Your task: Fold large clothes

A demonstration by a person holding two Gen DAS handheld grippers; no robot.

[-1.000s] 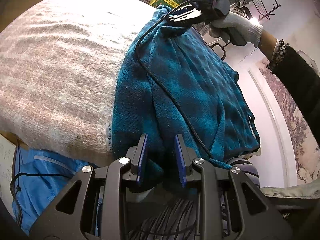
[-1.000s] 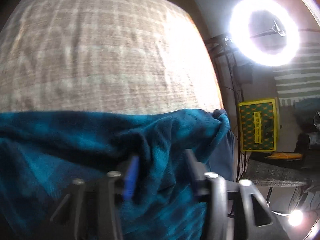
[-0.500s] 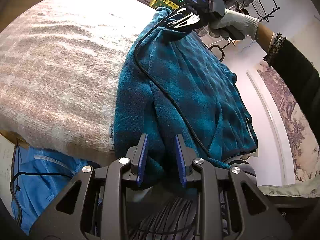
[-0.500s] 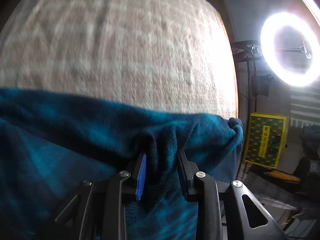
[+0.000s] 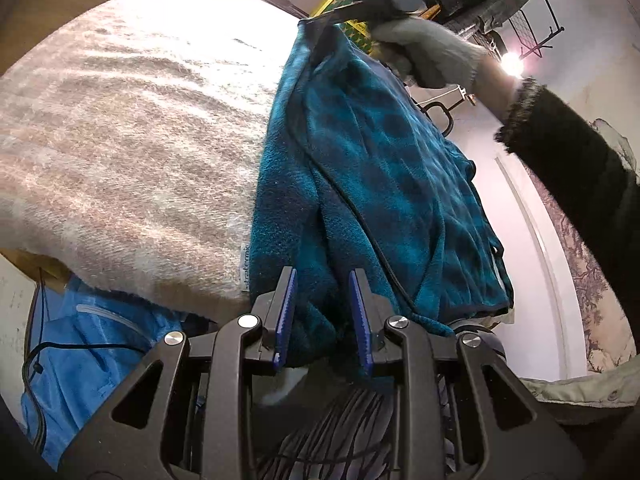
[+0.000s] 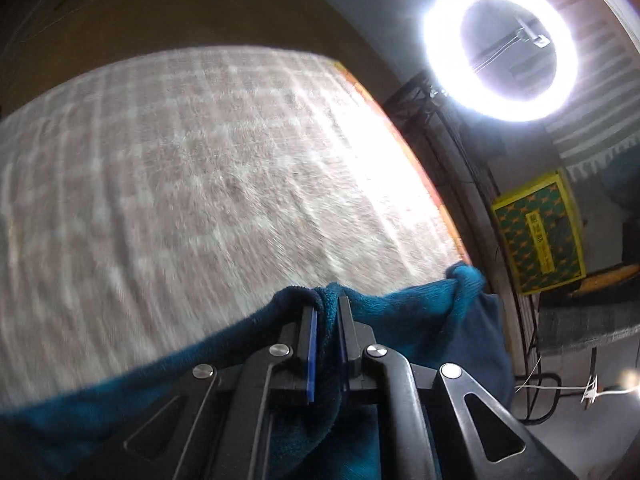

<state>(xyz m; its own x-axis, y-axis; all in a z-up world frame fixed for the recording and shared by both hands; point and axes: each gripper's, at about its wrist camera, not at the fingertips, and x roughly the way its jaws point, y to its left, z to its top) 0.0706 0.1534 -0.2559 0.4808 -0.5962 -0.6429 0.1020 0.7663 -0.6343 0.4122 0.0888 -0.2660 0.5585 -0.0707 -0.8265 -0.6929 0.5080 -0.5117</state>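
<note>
A teal checked fleece garment (image 5: 380, 168) lies along the right side of a beige woolly blanket (image 5: 140, 140) on a bed. My left gripper (image 5: 322, 280) is at its near end, blue pads shut on a bunched fold of the fleece. At the far end, a gloved hand (image 5: 432, 56) holds my right gripper (image 5: 320, 20), which lifts the garment's far edge. In the right wrist view the right gripper (image 6: 326, 304) has its jaws closing tight, pinching a thin fold of the garment (image 6: 420, 320) above the blanket (image 6: 200, 180). A black cable (image 5: 348, 200) trails across the fleece.
A ring light (image 6: 500, 48) shines beyond the bed's far corner, with a yellow and green box (image 6: 540, 232) beside it. A blue bag (image 5: 92, 352) and cables lie below the bed's near edge. A dark sleeve (image 5: 580, 168) reaches over from the right, near a pale wall.
The right gripper's jaws have closed from wide around the fleece to a tight pinch, and it has rolled and drawn the far edge up. The left gripper has kept still.
</note>
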